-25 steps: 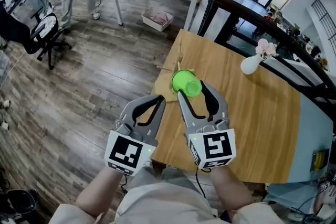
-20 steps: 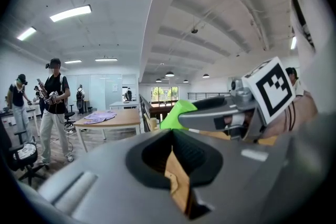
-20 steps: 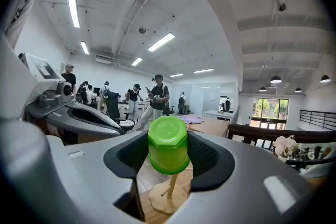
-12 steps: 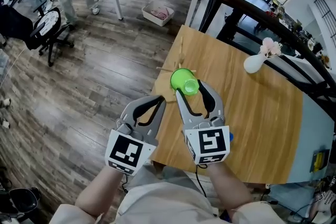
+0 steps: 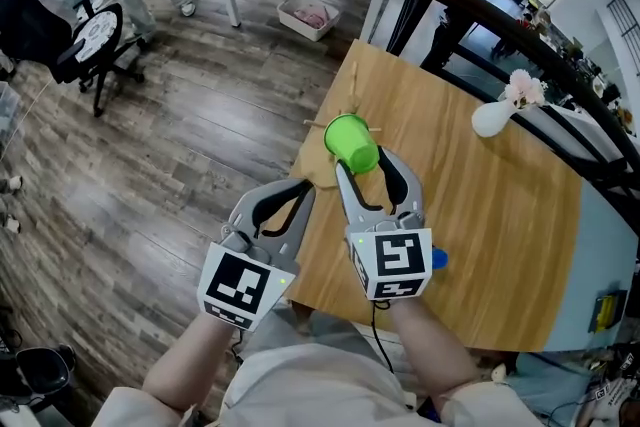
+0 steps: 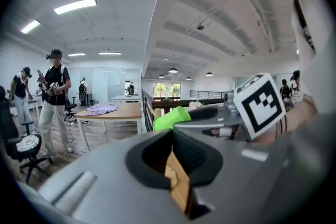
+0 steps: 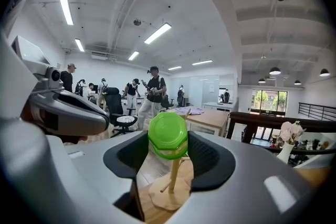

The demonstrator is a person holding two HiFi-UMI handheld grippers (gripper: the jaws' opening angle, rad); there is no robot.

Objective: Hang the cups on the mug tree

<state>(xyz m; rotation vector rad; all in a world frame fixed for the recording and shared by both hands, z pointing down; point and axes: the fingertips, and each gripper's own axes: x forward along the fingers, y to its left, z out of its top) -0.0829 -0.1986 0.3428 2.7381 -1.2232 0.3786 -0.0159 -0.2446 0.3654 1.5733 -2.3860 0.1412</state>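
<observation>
Wooden table (image 5: 490, 235) is carrying the mug tree (image 7: 174, 176) near its left edge. Green cup (image 5: 352, 143) is hanging in the air over the tree, lying on its side, flat bottom facing the right gripper (image 5: 362, 163), mouth pointing away. It is looking plain, glossy, bright green. Right gripper is clamping it by the sides, jaws standing wide. Whether the cup is touching a peg, cannot tell. Left gripper (image 5: 303, 187) is sitting just beside, jaw tips together, holding nothing, over the table edge. White vase (image 5: 493, 118) is holding pink flowers (image 5: 525, 87) at the far side. White basket (image 5: 310, 15) on the floor is holding pinkish cloth.
</observation>
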